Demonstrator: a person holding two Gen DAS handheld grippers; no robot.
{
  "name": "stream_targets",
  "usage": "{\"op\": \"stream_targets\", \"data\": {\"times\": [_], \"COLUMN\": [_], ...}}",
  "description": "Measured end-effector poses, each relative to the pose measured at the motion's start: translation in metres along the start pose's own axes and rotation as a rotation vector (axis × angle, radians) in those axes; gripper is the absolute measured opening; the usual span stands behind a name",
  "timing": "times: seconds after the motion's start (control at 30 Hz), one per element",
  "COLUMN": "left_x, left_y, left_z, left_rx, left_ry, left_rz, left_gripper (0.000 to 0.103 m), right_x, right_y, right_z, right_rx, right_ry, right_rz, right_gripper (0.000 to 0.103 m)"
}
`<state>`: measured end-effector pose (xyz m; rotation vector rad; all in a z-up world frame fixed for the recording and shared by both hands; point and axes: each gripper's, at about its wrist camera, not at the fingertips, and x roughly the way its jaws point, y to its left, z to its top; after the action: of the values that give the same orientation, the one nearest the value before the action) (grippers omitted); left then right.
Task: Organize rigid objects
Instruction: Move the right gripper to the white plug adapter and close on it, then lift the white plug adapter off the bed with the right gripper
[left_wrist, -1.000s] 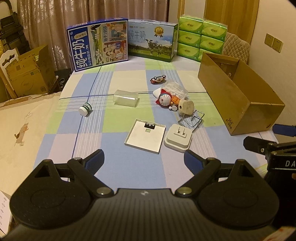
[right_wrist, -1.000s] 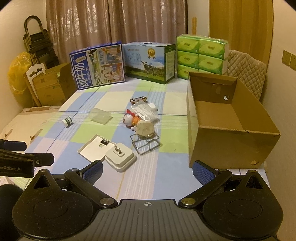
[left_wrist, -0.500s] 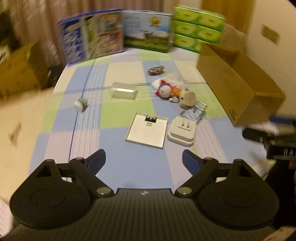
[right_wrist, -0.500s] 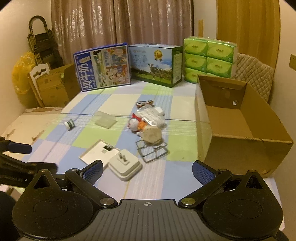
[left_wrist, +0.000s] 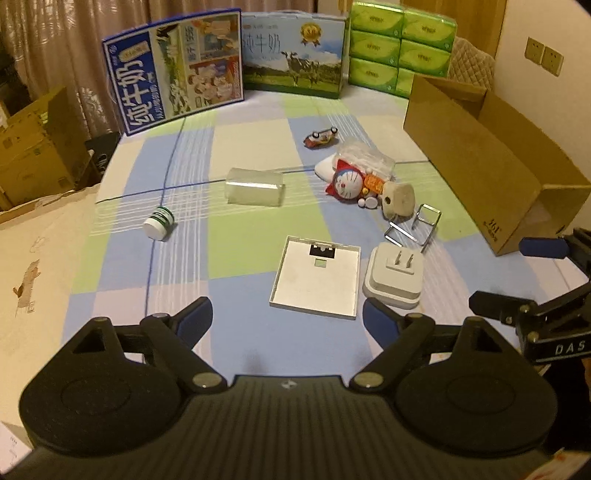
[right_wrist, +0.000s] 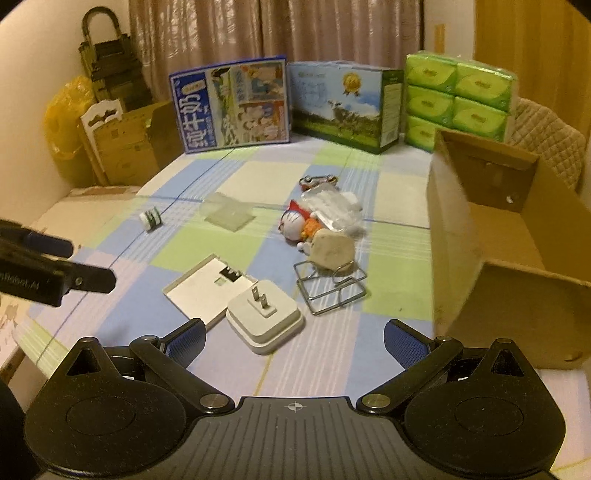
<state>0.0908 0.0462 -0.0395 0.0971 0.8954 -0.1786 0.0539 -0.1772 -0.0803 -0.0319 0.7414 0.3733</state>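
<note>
Both tools sit lower and closer to the items than a second ago. Left tool (left_wrist: 287, 322): jaws apart, having just narrowed a little, nothing between them. Right tool (right_wrist: 294, 339): jaws apart, empty.

Checked bed sheet (left_wrist: 258, 332), near to far:
- White plug adapter (right_wrist: 264, 319), prongs up, just beside a flat white tray (left_wrist: 316, 280).
- Wire stand (right_wrist: 330, 286), touching a beige block (right_wrist: 330, 251).
- Doraemon toy (left_wrist: 347, 182) under a clear packet (left_wrist: 364, 160); clear box (left_wrist: 255, 186); small bottle (left_wrist: 159, 223); toy car (left_wrist: 320, 137).
- Open cardboard box (right_wrist: 517, 236), to the right, empty.
- Rear: milk cartons reading "纯牛奶" (left_wrist: 173, 70); green tissue packs (right_wrist: 458, 99).
</note>
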Motion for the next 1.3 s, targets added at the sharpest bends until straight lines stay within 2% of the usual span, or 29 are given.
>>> {"op": "stream_targets", "data": {"times": [0.23,0.33,0.43,0.47,0.7,0.9,1.13,1.3], "left_x": [0.041,0.055,0.068,0.071,0.09,0.097,0.103,0.112], "left_y": [0.003,0.007,0.014,0.017,0.027,0.027,0.017,0.004], "left_z": [0.0,0.003,0.004,0.004,0.0,-0.006,-0.009,-0.004], "left_rx": [0.039,0.066,0.08,0.08,0.09,0.097,0.139,0.14], "left_ry": [0.012,0.014,0.007,0.007,0.013,0.032,0.046,0.04], "left_rz": [-0.038,-0.046,-0.068,-0.072,-0.12,-0.146,-0.161,-0.157], "left_gripper": [0.095,0.095,0.095,0.095,0.095,0.095,0.095,0.095], "right_x": [0.038,0.056,0.075,0.081,0.111,0.126,0.117,0.102], "right_y": [-0.001,-0.002,-0.002,-0.002,0.005,0.005,0.0,-0.01], "right_z": [-0.006,-0.007,-0.006,-0.006,-0.005,-0.001,-0.003,-0.012], "right_rx": [-0.106,-0.155,-0.192,-0.202,-0.28,-0.283,-0.218,-0.131], "right_ry": [0.022,0.033,0.059,0.069,0.091,0.102,0.121,0.116], "right_rz": [0.061,0.095,0.13,0.142,0.17,0.189,0.146,0.046], "right_gripper": [0.101,0.1,0.084,0.082,0.08,0.07,0.063,0.063]}}
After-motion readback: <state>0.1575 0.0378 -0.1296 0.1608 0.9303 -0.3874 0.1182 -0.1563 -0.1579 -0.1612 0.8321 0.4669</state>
